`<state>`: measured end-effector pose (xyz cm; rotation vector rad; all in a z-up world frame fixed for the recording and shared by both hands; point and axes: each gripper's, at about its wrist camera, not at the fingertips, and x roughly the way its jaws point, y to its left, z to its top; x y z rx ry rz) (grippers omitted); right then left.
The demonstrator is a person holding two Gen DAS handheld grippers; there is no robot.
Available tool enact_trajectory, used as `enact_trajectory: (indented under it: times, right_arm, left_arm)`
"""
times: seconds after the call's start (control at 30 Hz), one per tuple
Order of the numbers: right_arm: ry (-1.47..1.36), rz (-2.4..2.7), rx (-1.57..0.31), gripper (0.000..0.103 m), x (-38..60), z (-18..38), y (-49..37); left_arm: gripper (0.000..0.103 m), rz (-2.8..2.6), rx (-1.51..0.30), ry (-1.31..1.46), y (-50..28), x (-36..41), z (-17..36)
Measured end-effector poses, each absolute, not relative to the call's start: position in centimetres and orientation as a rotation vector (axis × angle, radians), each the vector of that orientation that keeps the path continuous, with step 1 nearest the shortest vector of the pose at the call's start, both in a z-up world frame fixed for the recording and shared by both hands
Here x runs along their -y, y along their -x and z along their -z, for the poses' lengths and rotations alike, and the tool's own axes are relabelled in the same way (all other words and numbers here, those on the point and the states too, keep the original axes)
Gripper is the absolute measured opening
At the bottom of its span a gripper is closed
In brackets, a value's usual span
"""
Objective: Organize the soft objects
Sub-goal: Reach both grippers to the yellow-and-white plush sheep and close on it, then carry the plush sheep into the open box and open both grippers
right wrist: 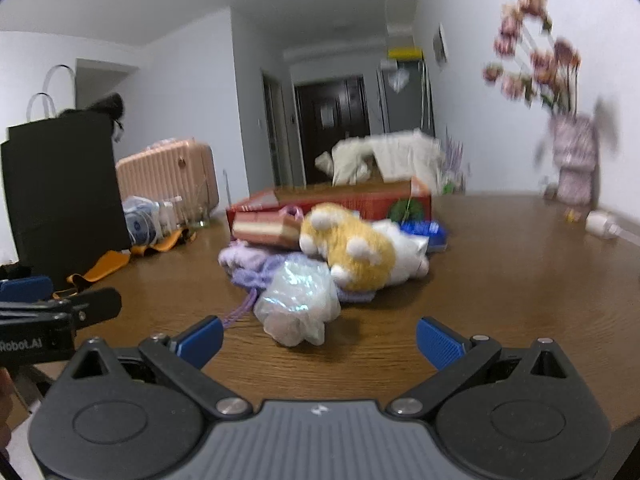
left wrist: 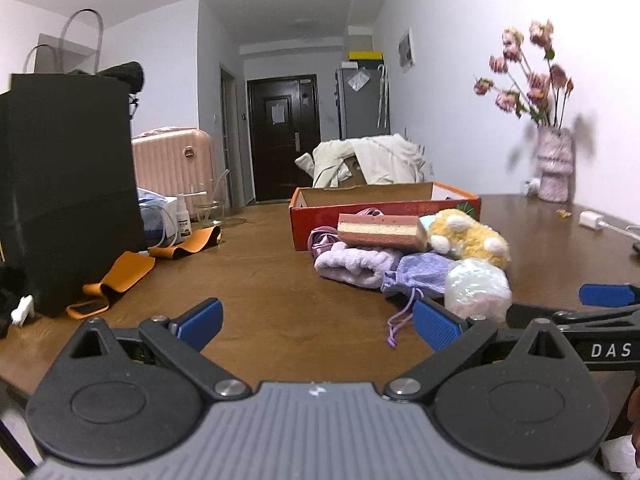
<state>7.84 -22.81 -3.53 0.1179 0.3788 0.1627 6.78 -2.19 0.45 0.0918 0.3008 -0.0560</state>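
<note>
While plush toy (left wrist: 468, 236) hides it leftward, blue brush (right wrist: 424, 230) shows rightward.

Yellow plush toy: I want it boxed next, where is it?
In both views the yellow plush toy tops the pile's right side, before the red box, beside the pink sponge.

I'm in a home: pink suitcase (left wrist: 174, 162), dark front door (left wrist: 285, 142), vase of flowers (left wrist: 554, 168) on my worktop (left wrist: 272, 280).
</note>
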Motion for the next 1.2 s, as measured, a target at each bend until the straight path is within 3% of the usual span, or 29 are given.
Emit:
enact_trajectory:
  times: [0.17,0.67,0.73,0.8,0.9,1.2]
  right_arm:
    - [-0.172,-0.191,-0.412,0.088,23.6,3.0,-11.1]
    - [-0.247,-0.126,-0.441,0.087,29.9,0.7,-17.7]
    - [-0.264,-0.133,-0.448,0.087,30.4,0.8,-18.8]
    - [-0.311,-0.150,-0.454,0.086,31.3,0.9,-20.1]
    - [-0.371,-0.190,-0.481,0.067,32.8,0.5,-22.1]
    - [-0.572,-0.247,-0.610,0.066,34.5,3.4,-25.3]
  left_arm:
    - [0.103,0.126,-0.370,-0.078,-10.5,3.5,-0.7]
    - [0.103,0.379,-0.452,-0.117,-16.8,10.4,-1.0]
    - [0.099,0.388,-0.458,-0.094,-17.9,10.3,-1.6]
    - [0.077,0.415,-0.485,-0.063,-19.2,10.4,-2.3]
    - [0.062,0.428,-0.521,-0.005,-21.2,10.5,-3.3]
    - [0.059,0.485,-0.620,0.073,-26.7,11.9,-3.7]
